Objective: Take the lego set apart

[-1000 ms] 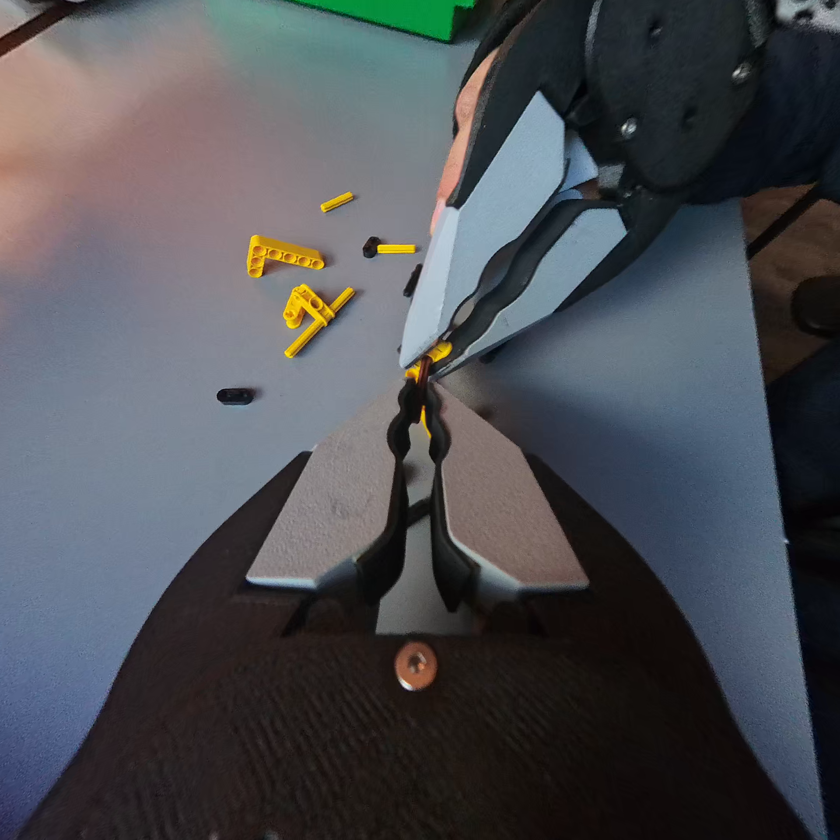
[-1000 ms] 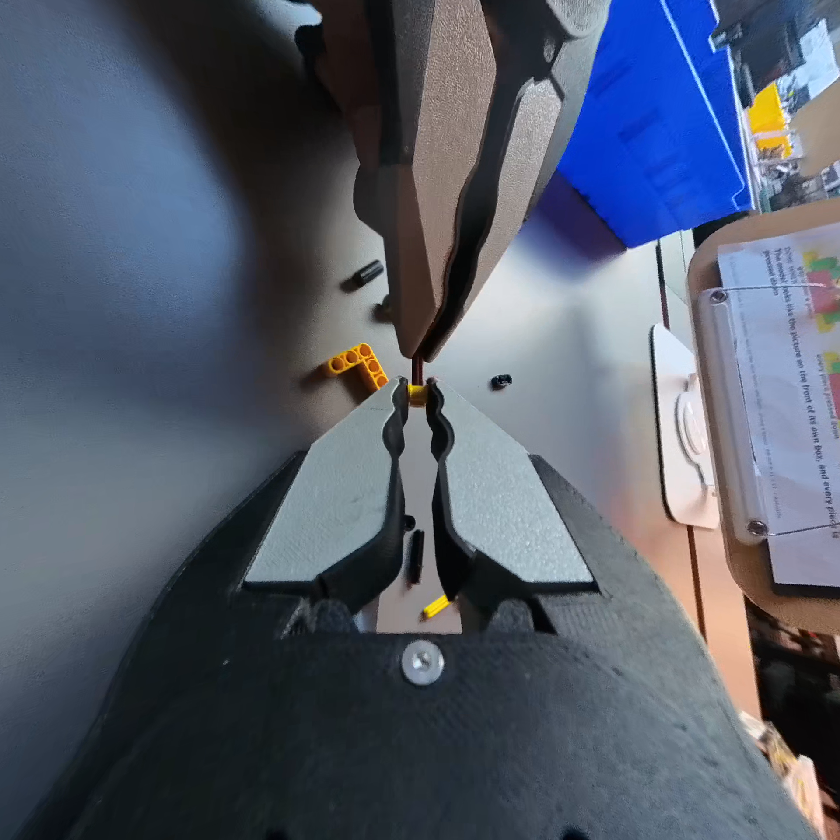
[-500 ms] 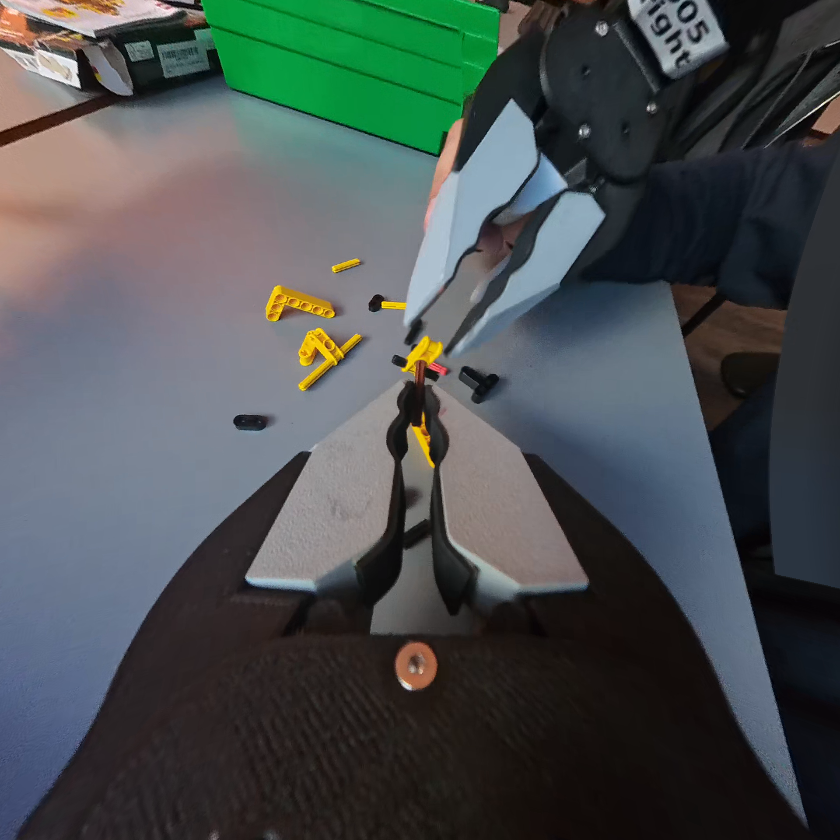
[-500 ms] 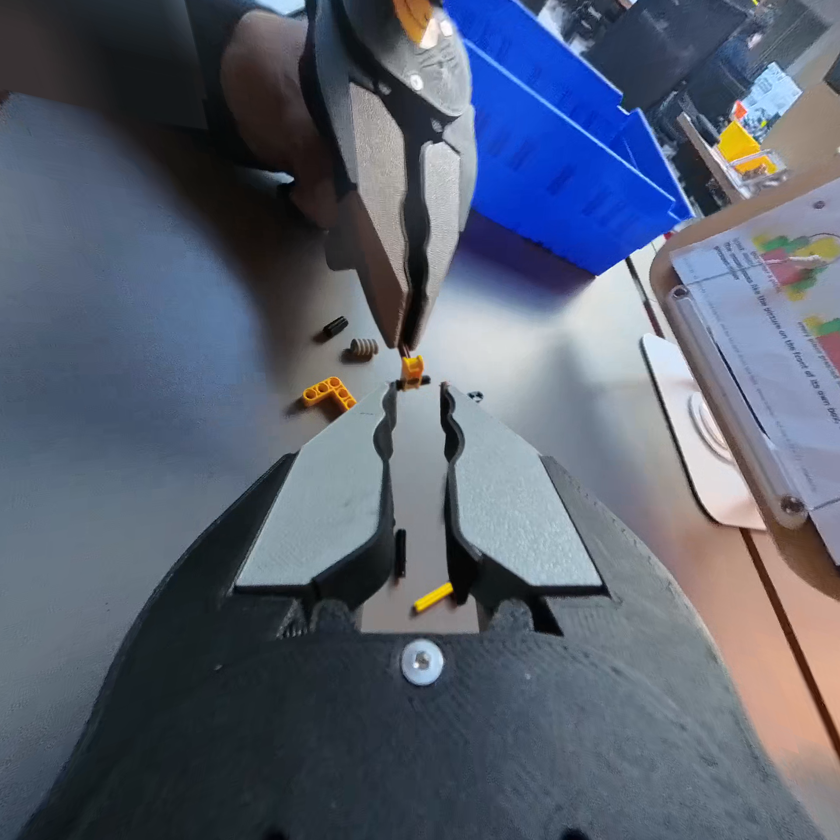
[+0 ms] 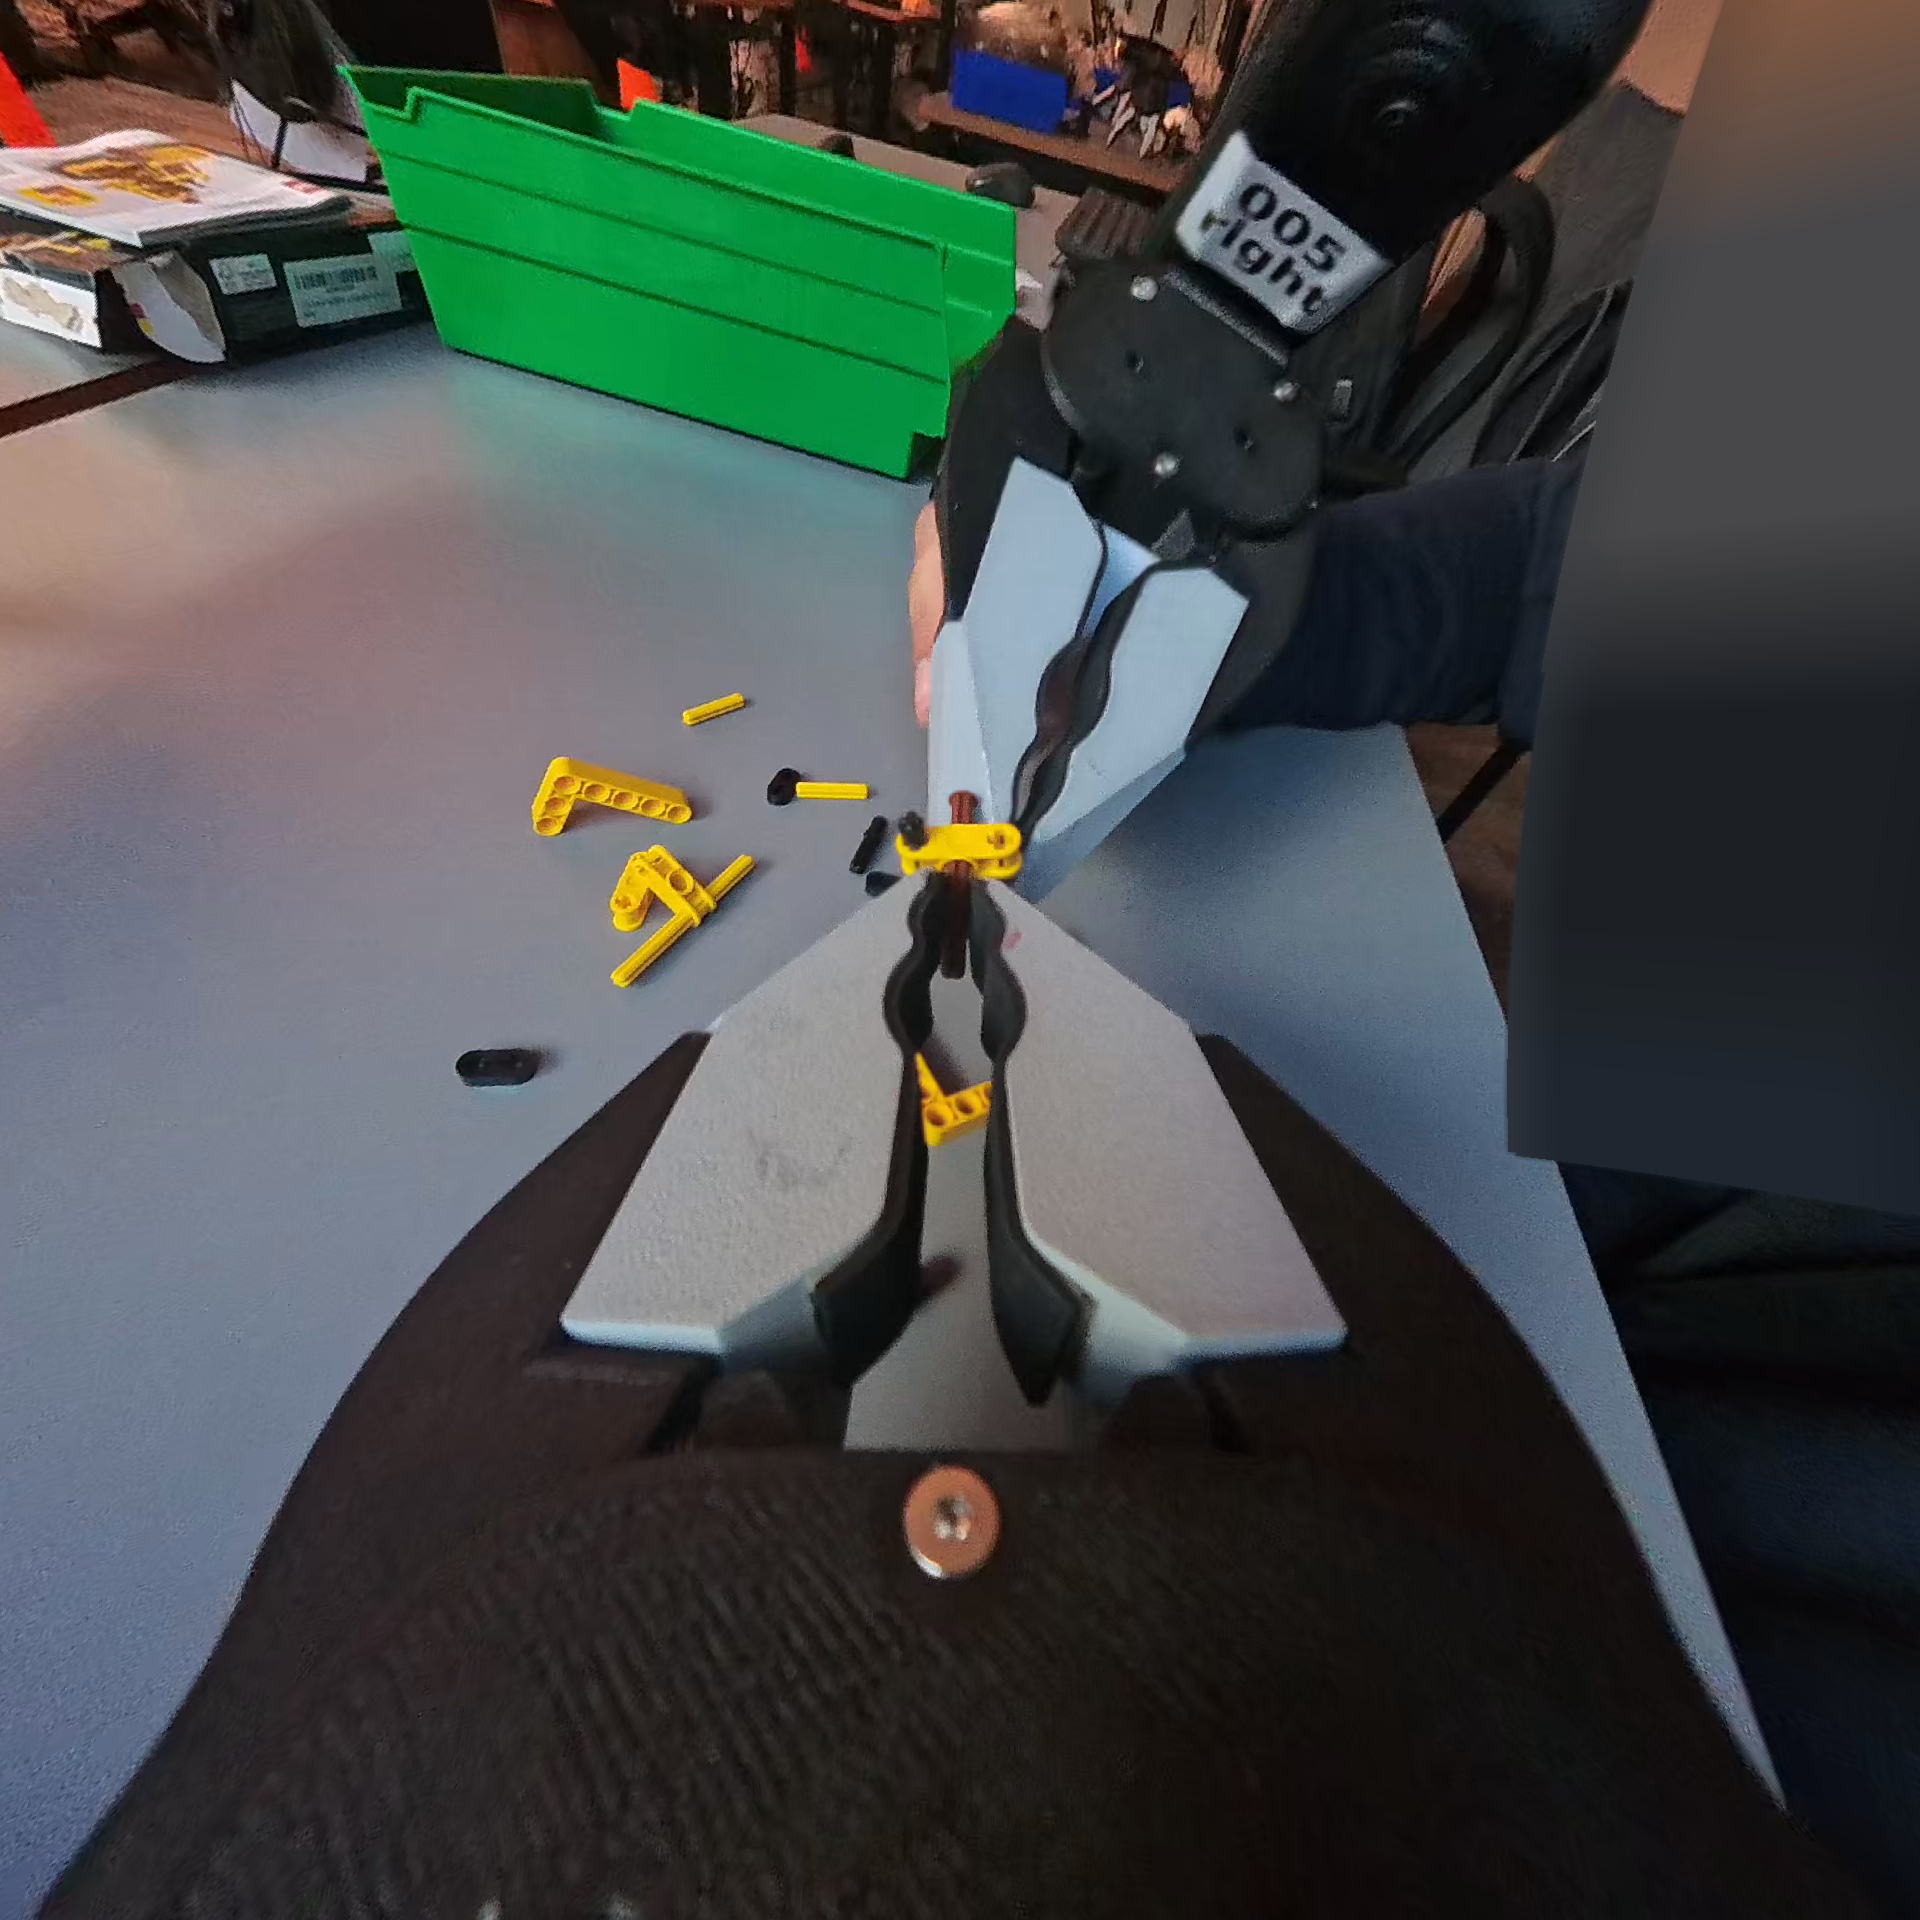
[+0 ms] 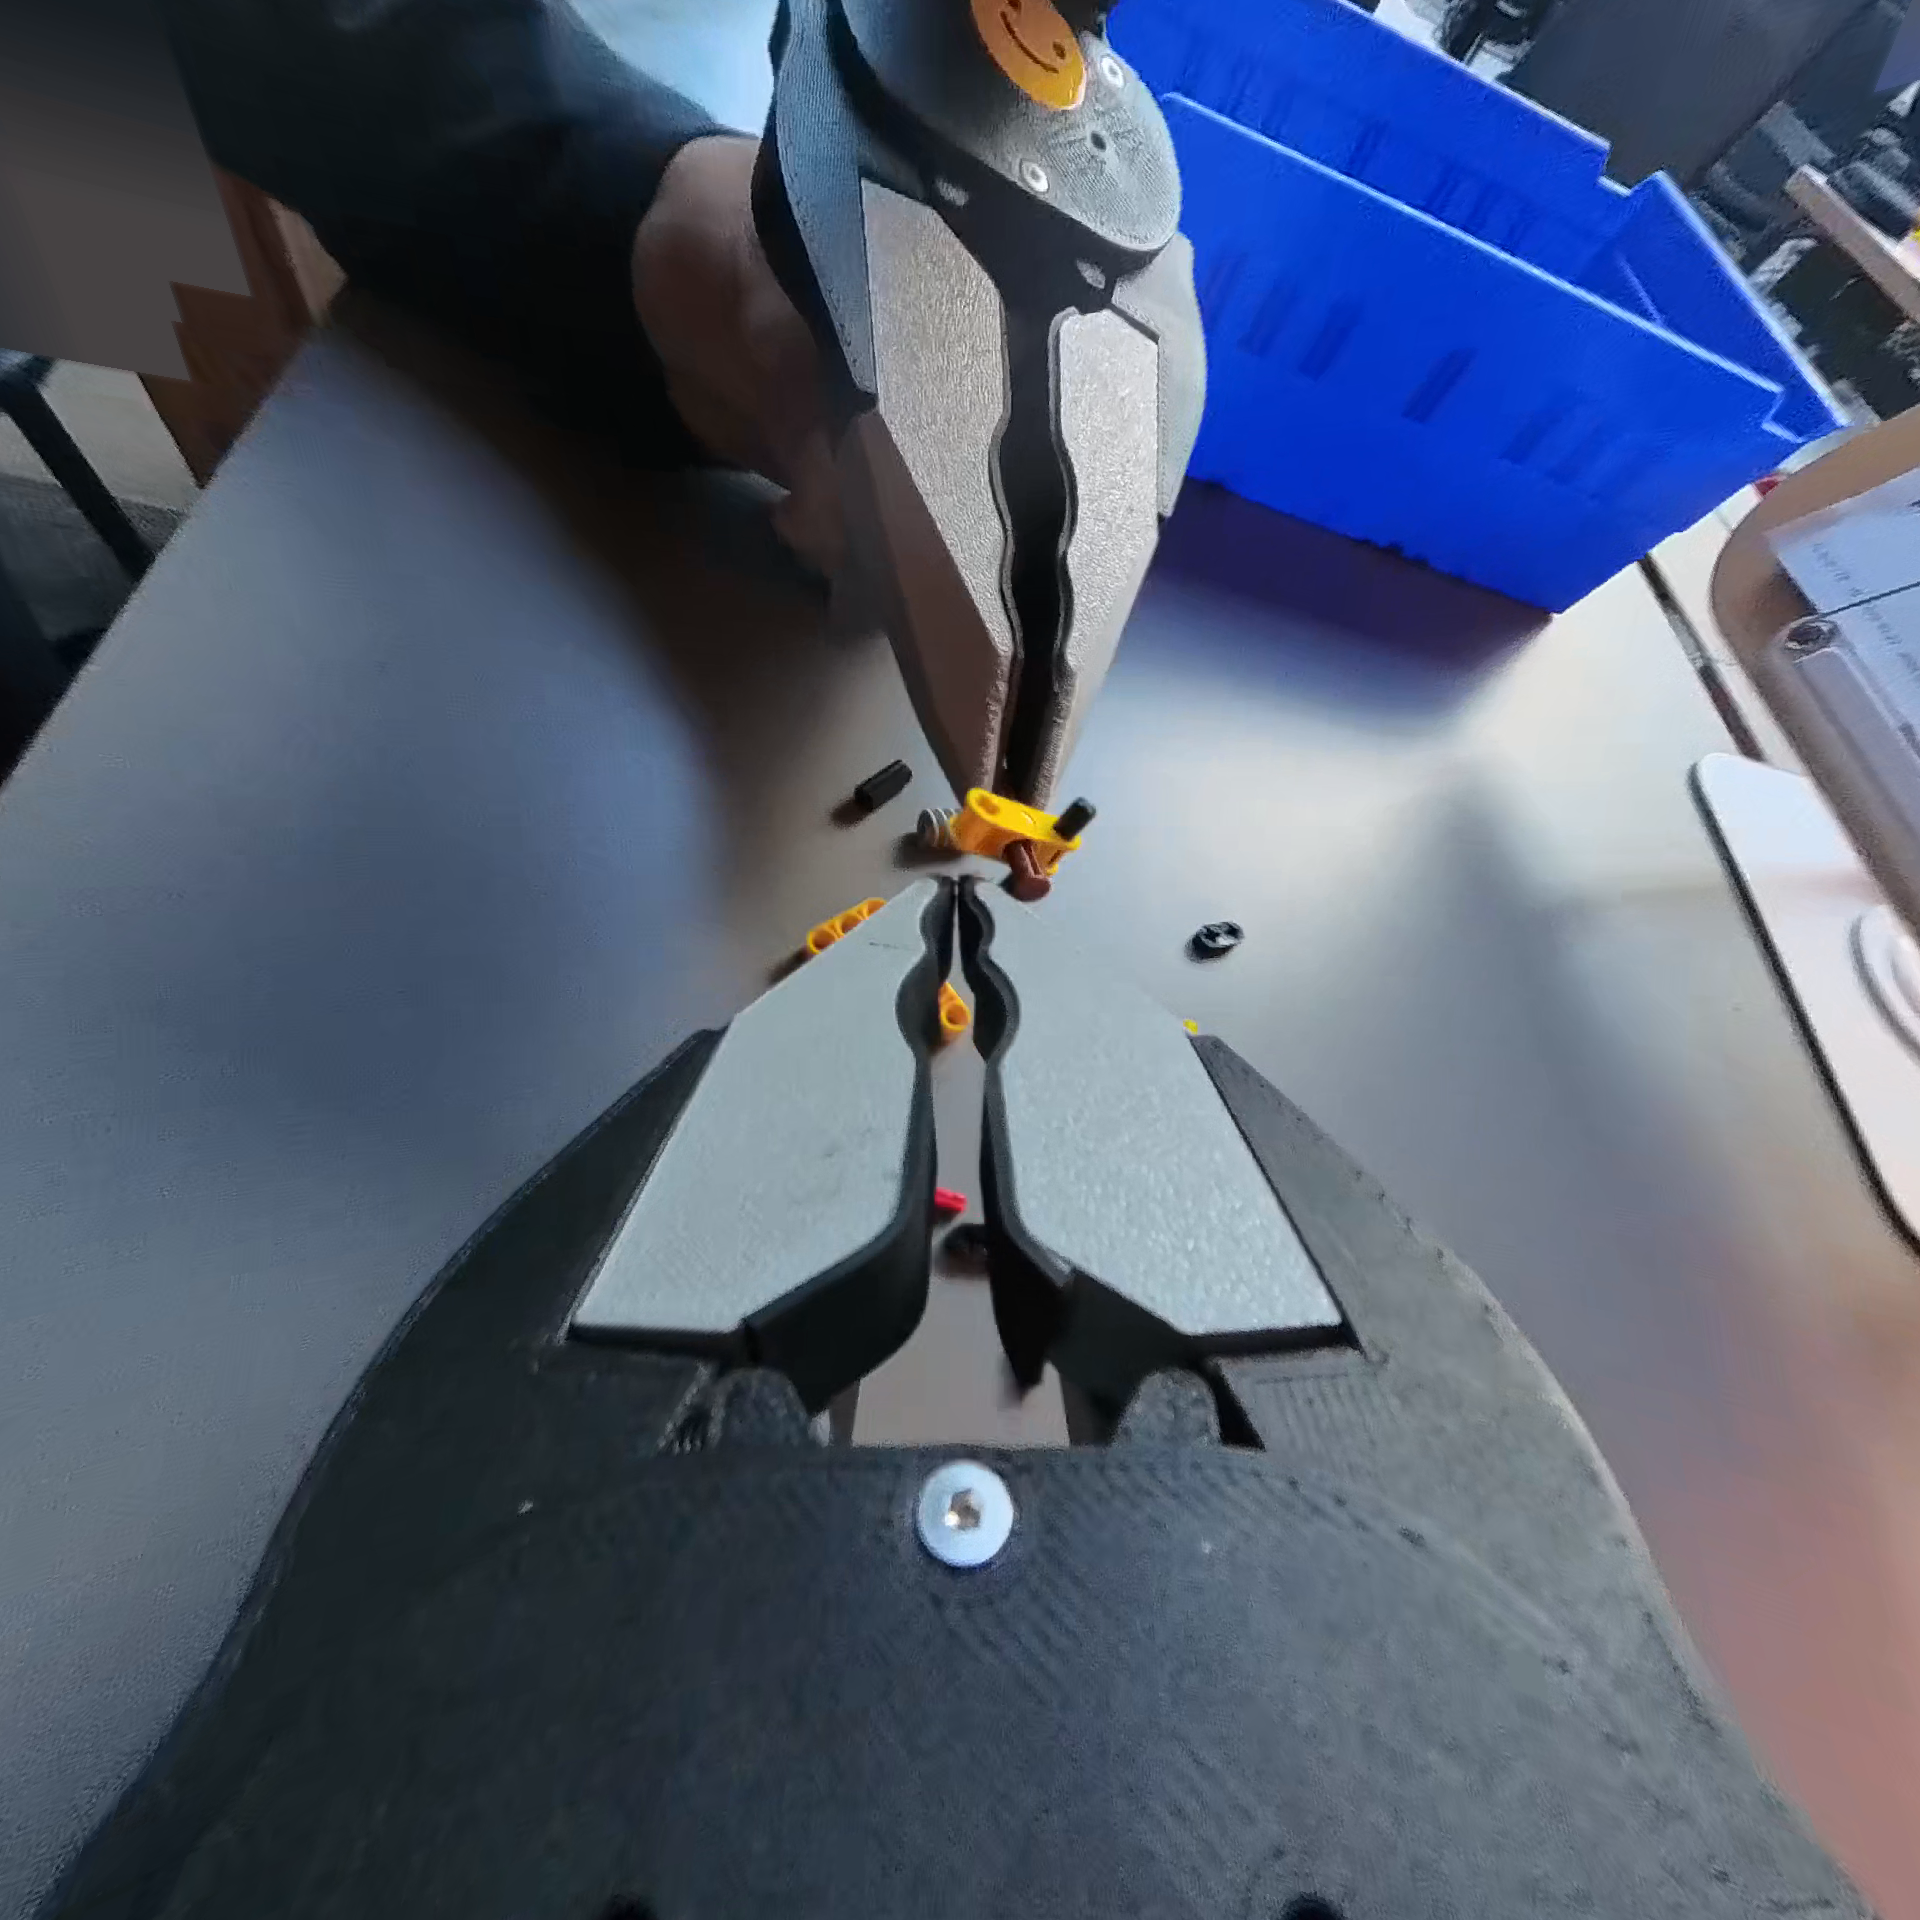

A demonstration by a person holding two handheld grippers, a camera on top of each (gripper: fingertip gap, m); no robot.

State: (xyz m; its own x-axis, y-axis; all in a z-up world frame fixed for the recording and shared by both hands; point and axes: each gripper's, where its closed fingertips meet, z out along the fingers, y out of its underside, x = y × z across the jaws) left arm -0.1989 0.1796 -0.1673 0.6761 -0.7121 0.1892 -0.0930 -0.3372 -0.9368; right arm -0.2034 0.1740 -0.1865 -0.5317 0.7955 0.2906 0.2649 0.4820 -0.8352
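My left gripper (image 5: 951,904) is shut on a brown axle (image 5: 954,935) that runs through a small yellow lego connector (image 5: 958,847), held above the grey table (image 5: 312,623). A black pin (image 5: 911,828) sticks in the connector's end. In the right wrist view the left gripper (image 6: 1023,790) points down, with the connector (image 6: 997,826), axle end (image 6: 1029,881) and pin (image 6: 1075,816) below its tips. My right gripper (image 6: 958,891) is shut with nothing visible between its tips, just short of the connector. It also shows in the left wrist view (image 5: 1027,810), right behind the connector.
Loose parts lie on the table: a yellow L-beam (image 5: 608,810), a yellow axle assembly (image 5: 675,904), short yellow axles (image 5: 713,709), black bits (image 5: 499,1065), a small yellow L-piece (image 5: 951,1107). A green bin (image 5: 686,281) stands behind; a blue bin (image 6: 1455,343) on the other side. Left and right tips are no more than a few centimetres apart. Between my right fingertips and the small yellow L-piece (image 5: 951,1107) there is roughly 5 centimeters.
My right gripper let go of the yellow connector, opened, drew back, and is now shut again close to it. My left gripper kept hold of the axle and rose with it.
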